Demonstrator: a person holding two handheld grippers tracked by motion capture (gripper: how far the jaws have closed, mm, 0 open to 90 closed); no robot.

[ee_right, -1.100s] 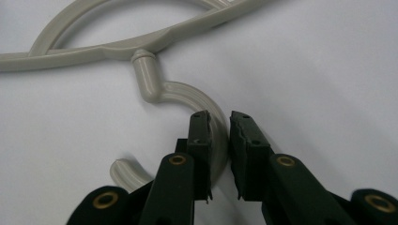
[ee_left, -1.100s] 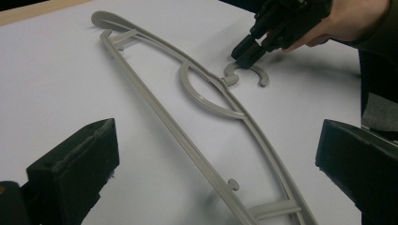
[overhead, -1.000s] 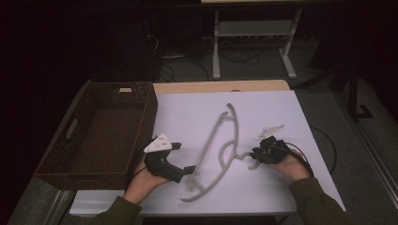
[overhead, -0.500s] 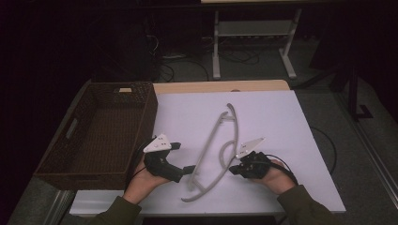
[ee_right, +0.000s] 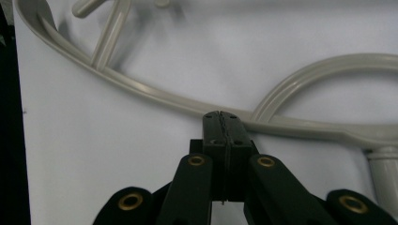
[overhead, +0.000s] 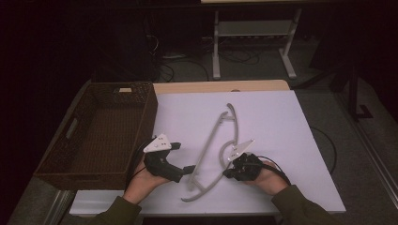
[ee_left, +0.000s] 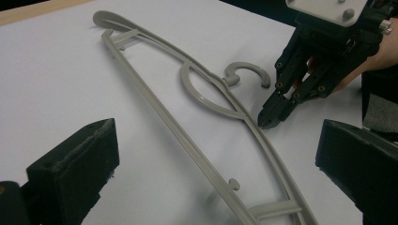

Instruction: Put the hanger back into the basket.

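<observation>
So, your right gripper [overhead: 228, 173] sat w/ jaws pressed together, tip touching grey hanger [overhead: 213, 149] at frame center, your left gripper [overhead: 192, 169] wide apart, lower left, beside hanger.

The high view was dim and grainy, with a nearly black background; only the white desk [overhead: 281, 122] was lit (softly, from above). Both gripper views were brighter, their near jaws blurred, with soft shadows under the hanger [ee_left: 187, 136].

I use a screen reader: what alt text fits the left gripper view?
A grey plastic hanger lies flat on a white table; the right gripper, jaws closed, has its tip at the hanger's arm near the hook, while the left gripper's open jaws frame the foreground.
</observation>
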